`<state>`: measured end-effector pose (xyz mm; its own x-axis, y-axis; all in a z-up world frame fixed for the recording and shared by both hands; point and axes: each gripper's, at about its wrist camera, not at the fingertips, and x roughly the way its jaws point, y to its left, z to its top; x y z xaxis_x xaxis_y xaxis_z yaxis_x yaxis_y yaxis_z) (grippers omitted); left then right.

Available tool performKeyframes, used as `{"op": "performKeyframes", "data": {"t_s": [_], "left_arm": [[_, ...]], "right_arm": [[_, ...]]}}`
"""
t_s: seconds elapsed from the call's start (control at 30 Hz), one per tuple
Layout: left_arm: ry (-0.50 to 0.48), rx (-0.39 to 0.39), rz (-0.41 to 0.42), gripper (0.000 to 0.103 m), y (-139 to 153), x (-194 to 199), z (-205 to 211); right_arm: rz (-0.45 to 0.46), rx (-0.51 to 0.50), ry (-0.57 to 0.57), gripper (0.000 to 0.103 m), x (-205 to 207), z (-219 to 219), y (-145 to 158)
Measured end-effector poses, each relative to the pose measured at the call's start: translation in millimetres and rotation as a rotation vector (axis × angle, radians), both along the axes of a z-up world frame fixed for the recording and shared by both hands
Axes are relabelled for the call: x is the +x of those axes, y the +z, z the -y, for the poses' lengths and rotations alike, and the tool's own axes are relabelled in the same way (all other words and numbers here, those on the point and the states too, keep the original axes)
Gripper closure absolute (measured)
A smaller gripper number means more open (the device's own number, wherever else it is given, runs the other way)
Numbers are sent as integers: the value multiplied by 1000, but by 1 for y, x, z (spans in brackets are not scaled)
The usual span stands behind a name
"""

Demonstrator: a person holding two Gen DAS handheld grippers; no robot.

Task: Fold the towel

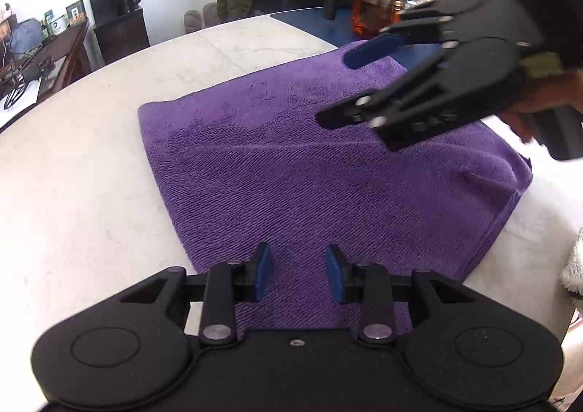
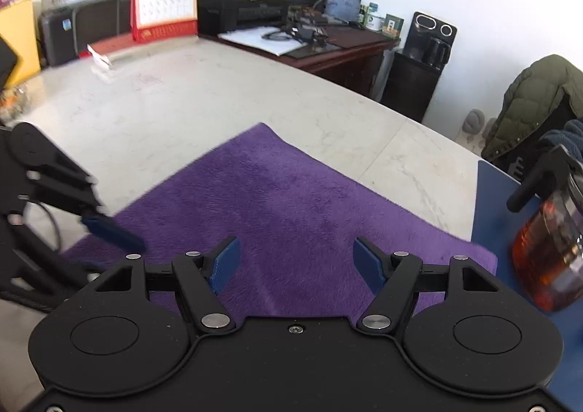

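- the purple towel (image 1: pixel 328 171) lies flat on the pale table (image 1: pixel 91 175), and its thick rounded right edge suggests more than one layer. whether more folds are wanted, i can't judge from here.
- my left claw (image 1: pixel 298 275) hangs over the towel's near edge with its blue pads apart and nothing between them. my right claw (image 2: pixel 297 266) is spread too, empty, above the far right part of the cloth.
- the worst risk is the glass teapot (image 2: pixel 546 248), full of amber tea, on the blue mat (image 2: pixel 492 215) just beside the towel's far right corner. a wide swing of my right claw, or a dragged corner, could tip it (and tea on terry cloth is a sorry thing).
- if i pinch an edge, i may catch only the top layer, and the stack would peel open instead of lifting together.
- the two claws sit near each other over the cloth, so they could knock together if both go for the same edge.
- the right wrist view is blurred, so my aim there is less sure.
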<state>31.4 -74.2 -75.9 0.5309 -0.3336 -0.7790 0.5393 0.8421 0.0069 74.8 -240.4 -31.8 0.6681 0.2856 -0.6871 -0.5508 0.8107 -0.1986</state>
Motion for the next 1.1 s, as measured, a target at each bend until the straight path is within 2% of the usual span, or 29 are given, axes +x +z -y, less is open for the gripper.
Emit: {"op": "performKeyframes", "data": {"t_s": [0.27,0.63,0.73,0.9,0.97,1.1], "left_arm": [[-18,3,-14,71,4,-14,-41],[109,37,-120,71,13,-22,-123],[129,26,-137,70,16,-24,-122],[164,-34,-186,70,19,-25,-117],[185,-17,-194,70,18,-30,-115],[215,36,-191,70,19,-39,-108]], "right_arm": [[-95,-85,18,39,-2,-48,-21],[-182,-13,126,37,0,-139,-25],[-221,33,85,37,5,-131,-17],[-237,64,32,33,9,-73,-3],[-242,76,12,33,10,-49,2],[-306,110,37,34,36,-23,-10]]}}
